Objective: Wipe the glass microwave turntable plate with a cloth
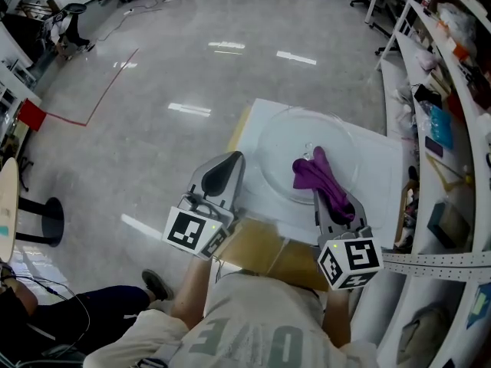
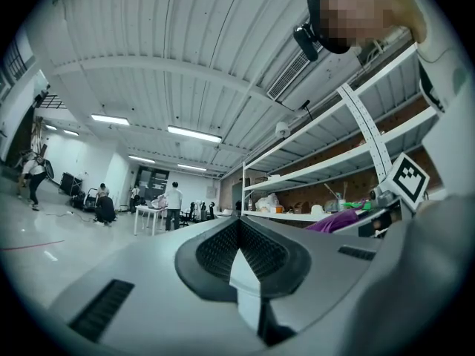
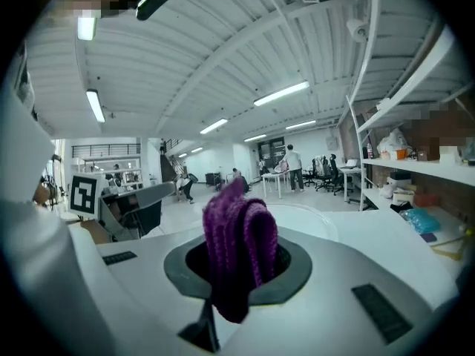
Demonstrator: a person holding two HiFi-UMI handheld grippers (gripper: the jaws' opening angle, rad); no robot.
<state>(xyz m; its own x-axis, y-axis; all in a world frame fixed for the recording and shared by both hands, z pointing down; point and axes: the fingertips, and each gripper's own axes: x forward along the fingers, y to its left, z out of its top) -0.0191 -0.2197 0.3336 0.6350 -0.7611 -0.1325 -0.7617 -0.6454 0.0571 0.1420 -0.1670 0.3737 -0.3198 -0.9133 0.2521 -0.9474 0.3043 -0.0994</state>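
Cloth (image 1: pixel 316 173), purple, sits clamped in right gripper (image 1: pixel 326 199) over glass plate (image 1: pixel 280 133); left gripper (image 1: pixel 229 167), jaws together and empty, hangs beside plate's left rim.

Bunched purple cloth (image 1: pixel 316 176) over clear plate (image 1: pixel 278 153)

Large pale letters across the person's shirt (image 1: pixel 245 347), seen upside down and partly cut off, look like "OVE". Other print is too small to read.
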